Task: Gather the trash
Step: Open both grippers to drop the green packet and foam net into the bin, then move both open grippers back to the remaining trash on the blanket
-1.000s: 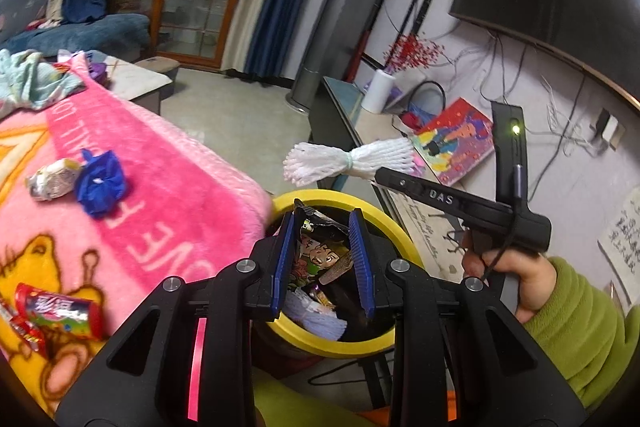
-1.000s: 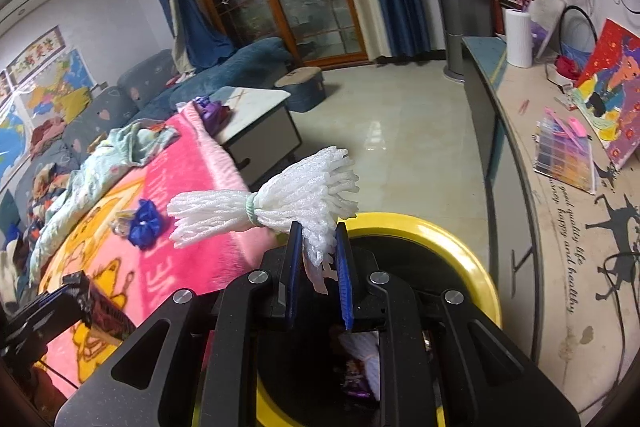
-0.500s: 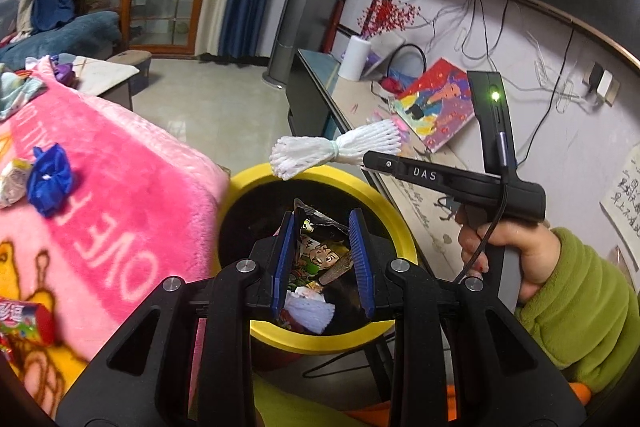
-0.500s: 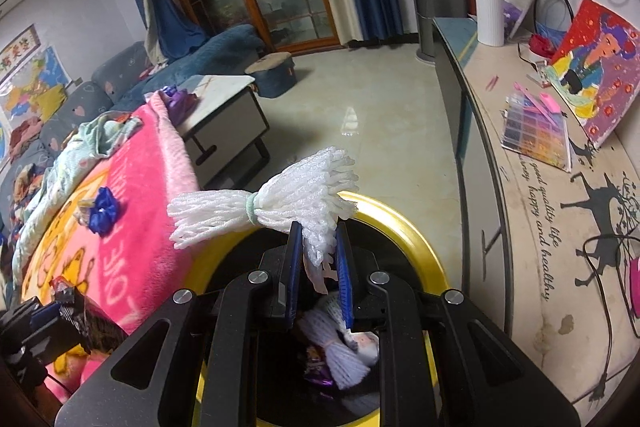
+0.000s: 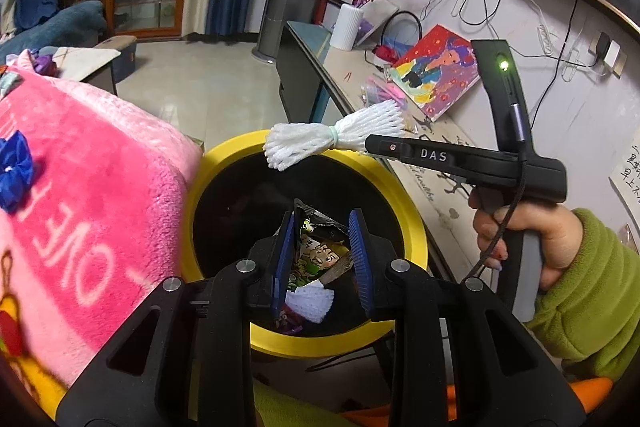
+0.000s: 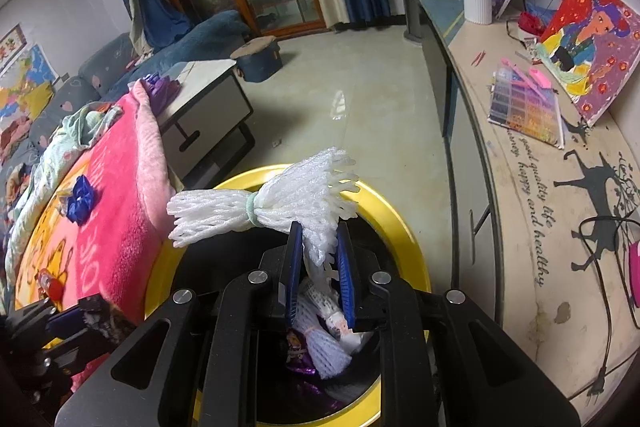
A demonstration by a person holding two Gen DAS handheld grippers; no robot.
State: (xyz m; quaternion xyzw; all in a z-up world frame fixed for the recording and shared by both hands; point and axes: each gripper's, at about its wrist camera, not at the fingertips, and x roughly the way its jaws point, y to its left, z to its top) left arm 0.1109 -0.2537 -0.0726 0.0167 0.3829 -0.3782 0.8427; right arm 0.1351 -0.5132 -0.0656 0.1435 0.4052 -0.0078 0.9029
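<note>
Over the yellow-rimmed bin (image 6: 404, 227), the right gripper (image 6: 318, 247) pinches one end of the white foam net (image 6: 264, 203) between narrow jaws, while the left gripper (image 5: 322, 239) apparently clamps a crumpled snack wrapper (image 5: 316, 251) above the bin's opening.

The right gripper's (image 6: 318, 251) fingers (image 6: 294, 267) hide the end of the white foam net (image 6: 280, 199). The left gripper's (image 5: 322, 255) fingers (image 5: 284, 259) cover the sides of the snack wrapper (image 5: 318, 253). The bin (image 5: 408, 203) is dark inside, so the bottom trash is hard to tell. The pink blanket (image 5: 100, 187) runs off the picture's left edge.
</note>
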